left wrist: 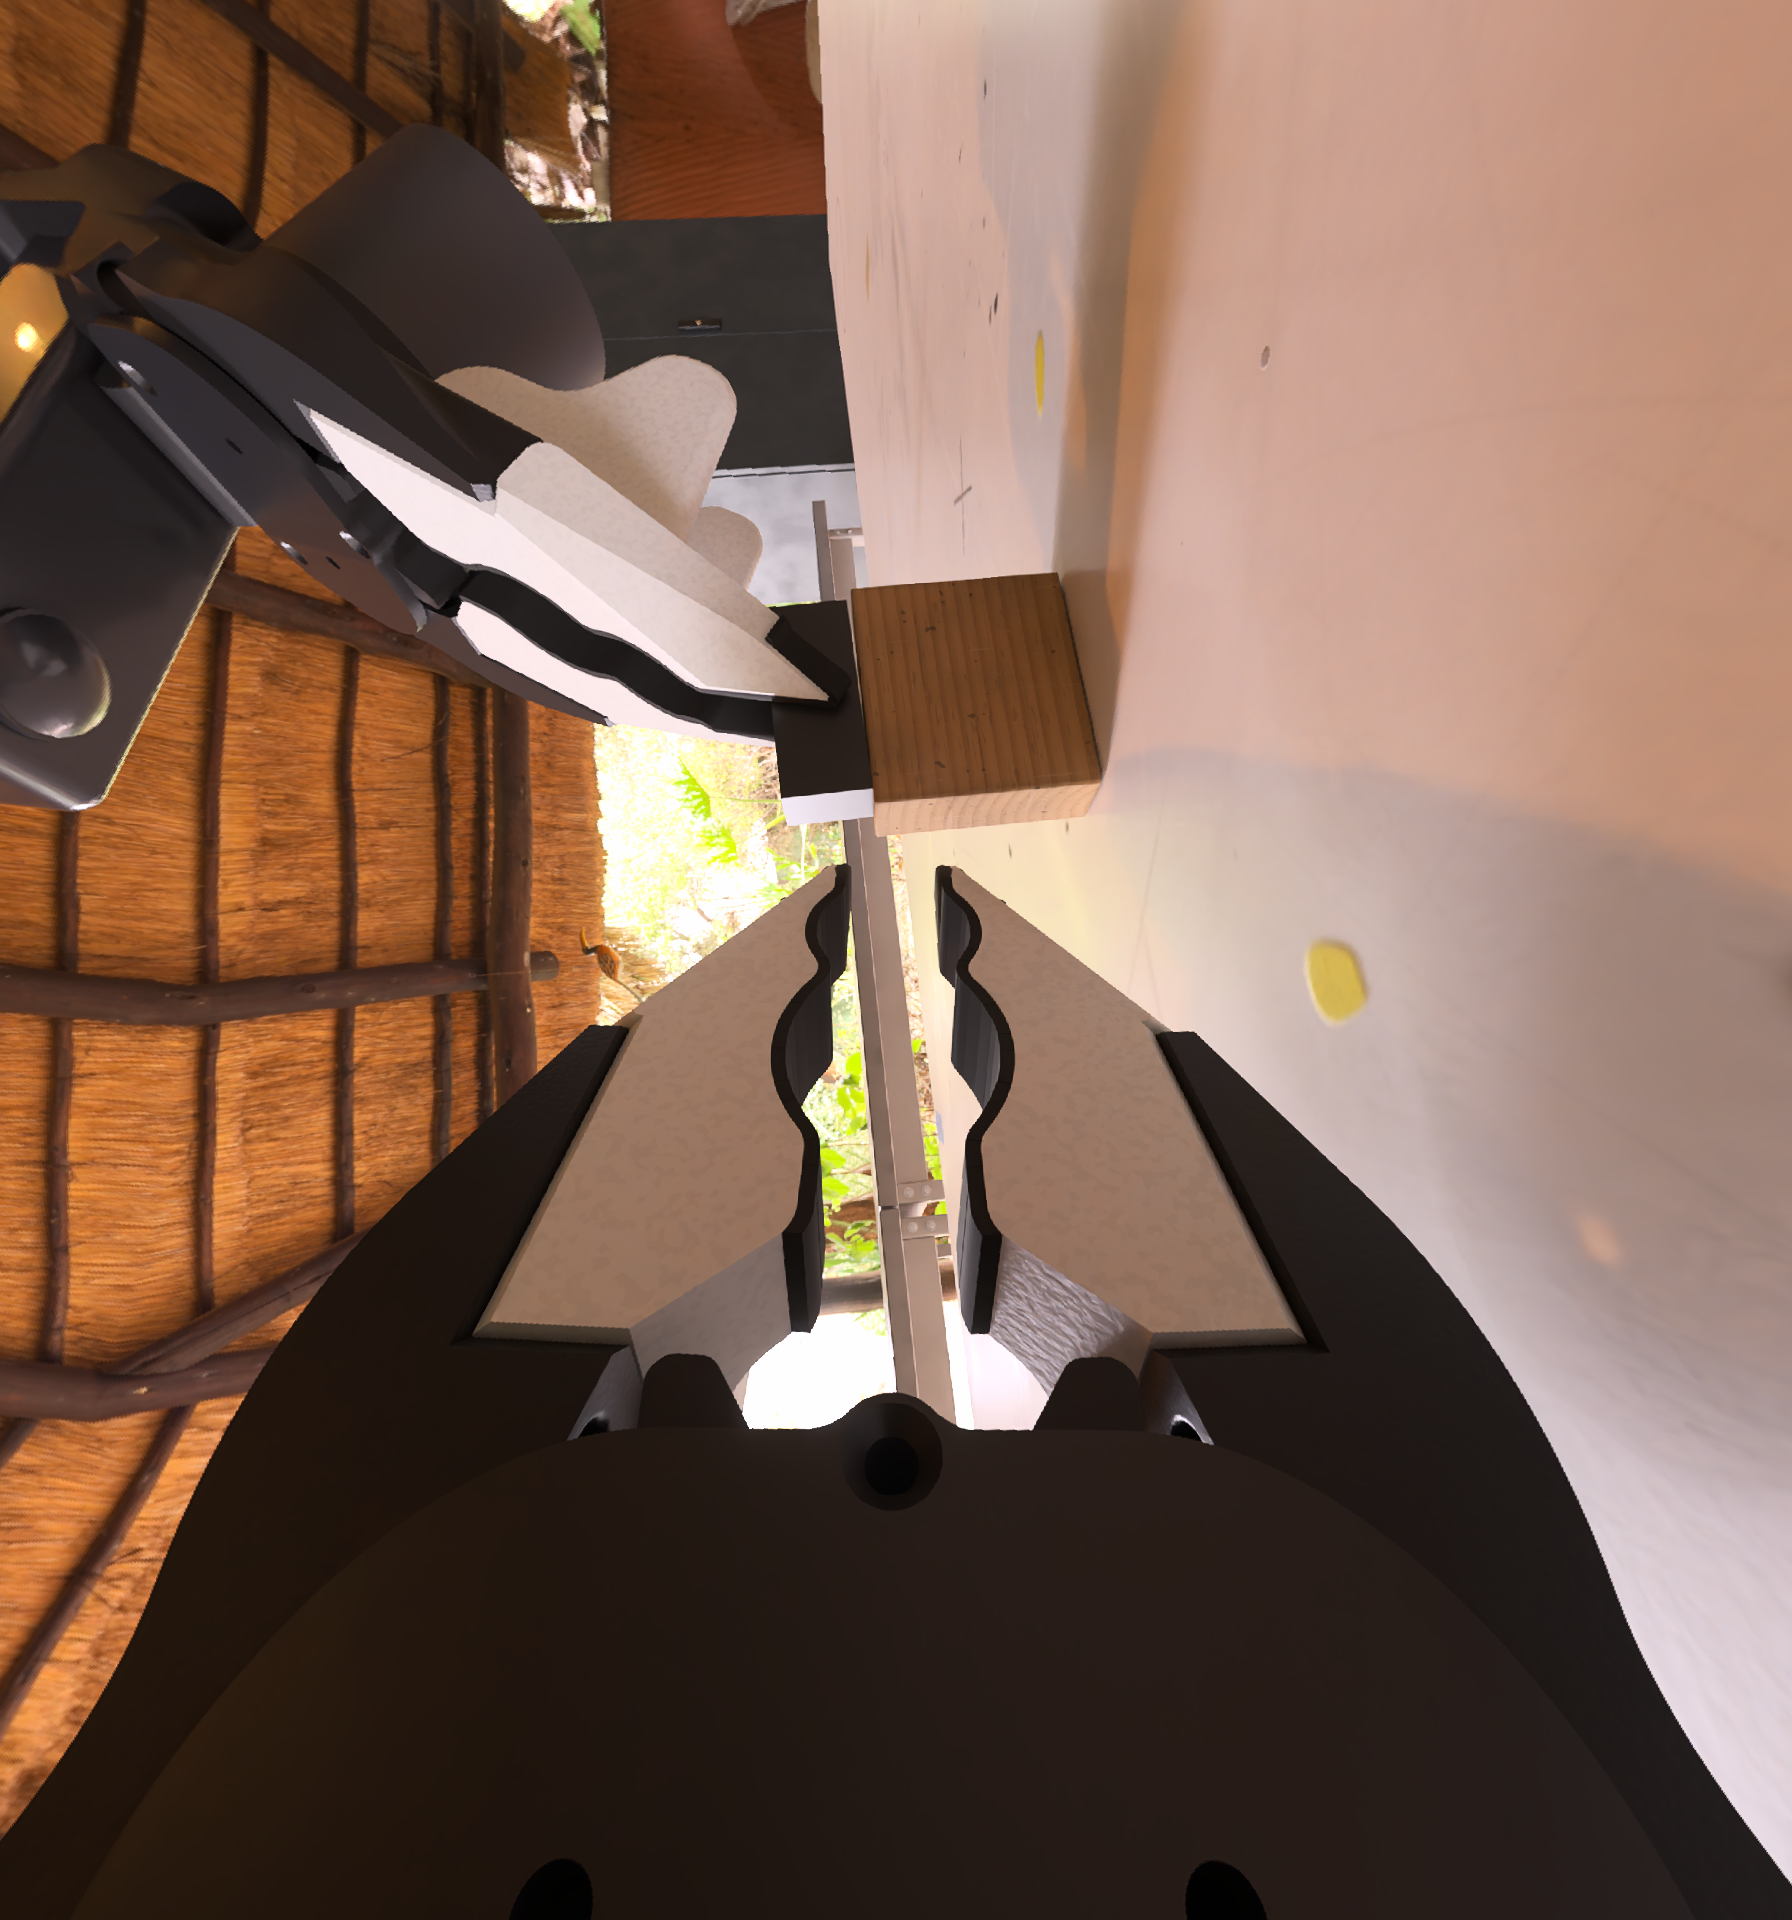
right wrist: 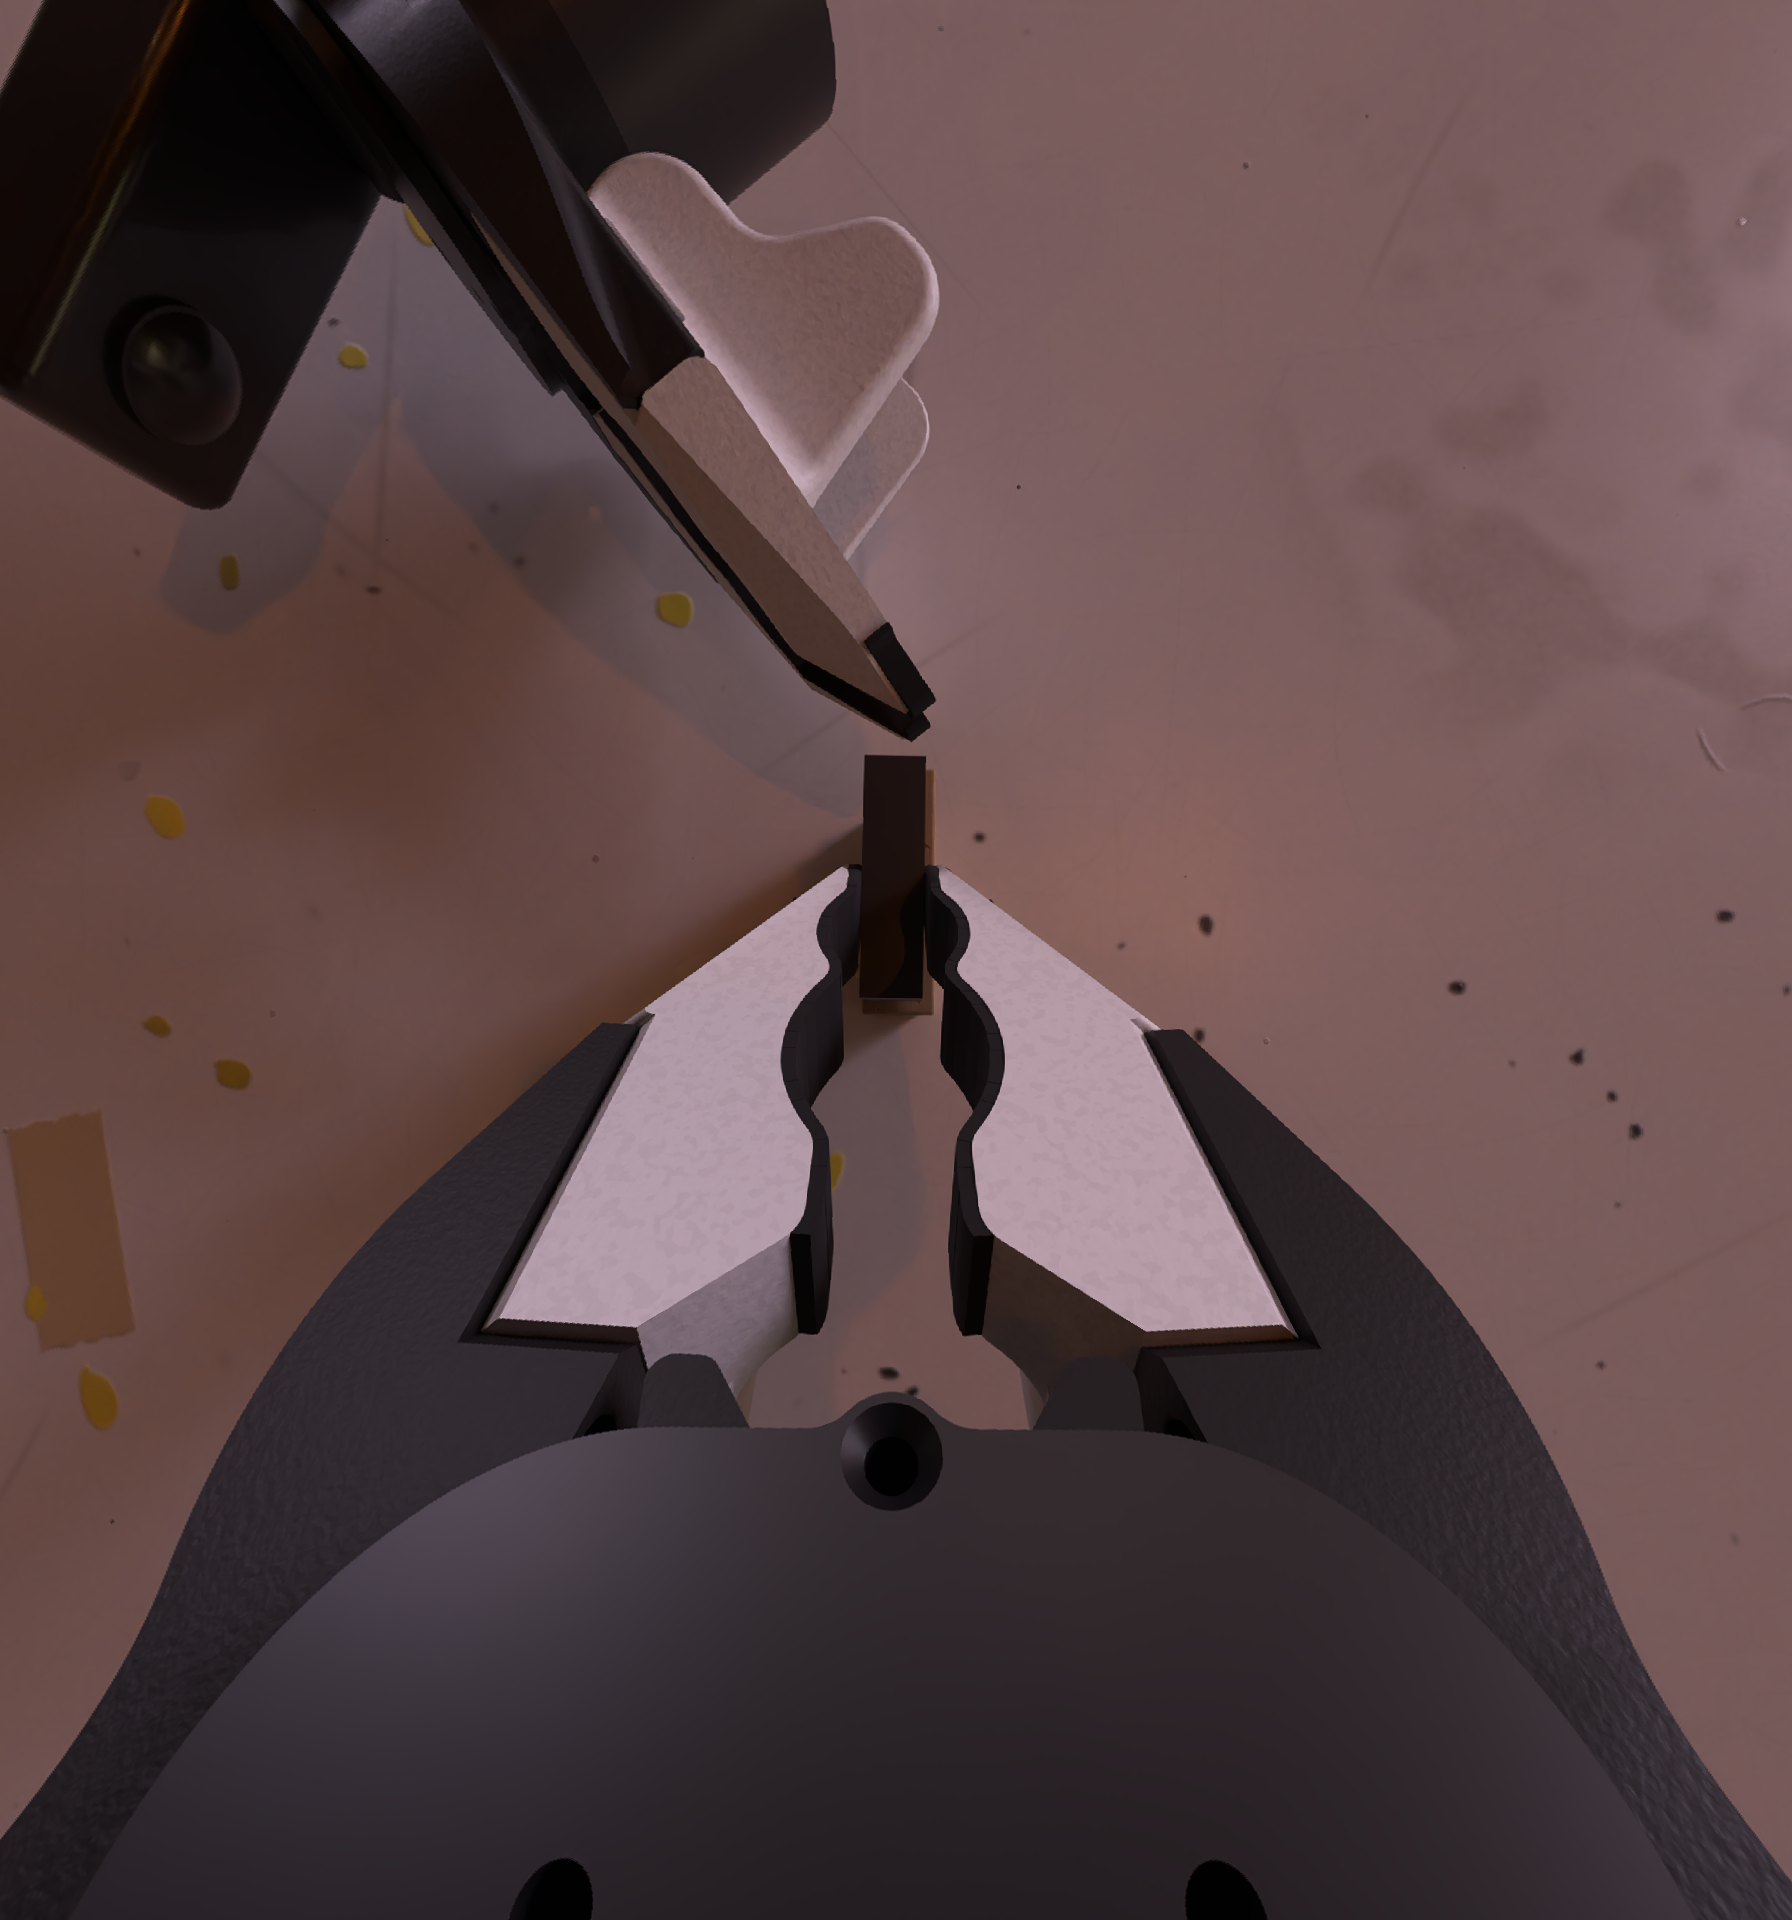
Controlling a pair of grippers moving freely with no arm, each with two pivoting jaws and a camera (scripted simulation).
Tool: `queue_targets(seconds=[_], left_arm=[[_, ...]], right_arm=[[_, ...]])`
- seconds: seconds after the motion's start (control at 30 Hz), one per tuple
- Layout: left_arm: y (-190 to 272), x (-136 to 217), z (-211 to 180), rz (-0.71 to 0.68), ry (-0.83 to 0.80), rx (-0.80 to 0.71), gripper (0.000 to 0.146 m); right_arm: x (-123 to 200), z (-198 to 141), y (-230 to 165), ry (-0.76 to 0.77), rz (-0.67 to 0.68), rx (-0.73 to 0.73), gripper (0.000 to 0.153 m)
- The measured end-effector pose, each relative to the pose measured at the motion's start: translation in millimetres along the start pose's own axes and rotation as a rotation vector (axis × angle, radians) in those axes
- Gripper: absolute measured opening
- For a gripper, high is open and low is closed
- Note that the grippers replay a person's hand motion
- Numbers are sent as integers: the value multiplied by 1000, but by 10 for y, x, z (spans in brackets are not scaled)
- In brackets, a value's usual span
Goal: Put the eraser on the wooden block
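Note:
The wooden block (left wrist: 975, 696) lies on the pale table (left wrist: 1391, 623). The eraser (left wrist: 819, 769), black with a white end, lies flat against the block's top face. My right gripper (left wrist: 819, 681) is shut on it from above. In the right wrist view the eraser (right wrist: 892, 821) sits between the right gripper's (right wrist: 892, 883) pads, and a thin sliver of the block (right wrist: 892, 1005) shows under it. My left gripper (left wrist: 892, 883) is empty, its jaws a little apart, just beside the block. It also shows in the right wrist view (right wrist: 913, 722), with its tips next to the eraser's far end.
The table edge (left wrist: 876, 1039) runs close by the block. A strip of tan tape (right wrist: 71, 1236) and small yellow spots (left wrist: 1333, 979) lie flat on the table. A thatched wall (left wrist: 248, 935) stands beyond the edge.

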State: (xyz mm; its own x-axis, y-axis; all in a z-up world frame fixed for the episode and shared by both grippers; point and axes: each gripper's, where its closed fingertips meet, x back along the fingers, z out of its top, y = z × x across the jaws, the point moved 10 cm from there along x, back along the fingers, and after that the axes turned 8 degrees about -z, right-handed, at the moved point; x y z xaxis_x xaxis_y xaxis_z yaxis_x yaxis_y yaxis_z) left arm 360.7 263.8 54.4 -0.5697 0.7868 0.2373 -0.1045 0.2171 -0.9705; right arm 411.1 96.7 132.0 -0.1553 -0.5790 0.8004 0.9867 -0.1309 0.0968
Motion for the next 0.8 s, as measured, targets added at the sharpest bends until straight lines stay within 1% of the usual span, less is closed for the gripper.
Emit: queue_targets(seconds=[0.23,0.33,0.47,0.5,0.57,0.7,0.8], left_arm=[[2,-4,-7,-5,-2,3,16],[2,-7,-11,-7,-3,6,16],[-2,-11,-23,-9,-8,20,16],[-7,-11,-31,-11,-11,34,16],[-20,-14,-50,-15,-16,75,16],[-37,-22,-82,-26,-26,136,16],[-40,-27,-91,-28,-37,149,16]], right_arm=[[2,10,-8,-8,-6,5,11],[14,6,-20,6,-28,4,32],[30,-1,-56,26,-98,9,39],[39,0,-71,38,-138,11,44],[53,1,-135,76,-286,51,54],[-59,-36,-429,130,-657,287,67],[-231,-50,-631,77,-848,455,77]])
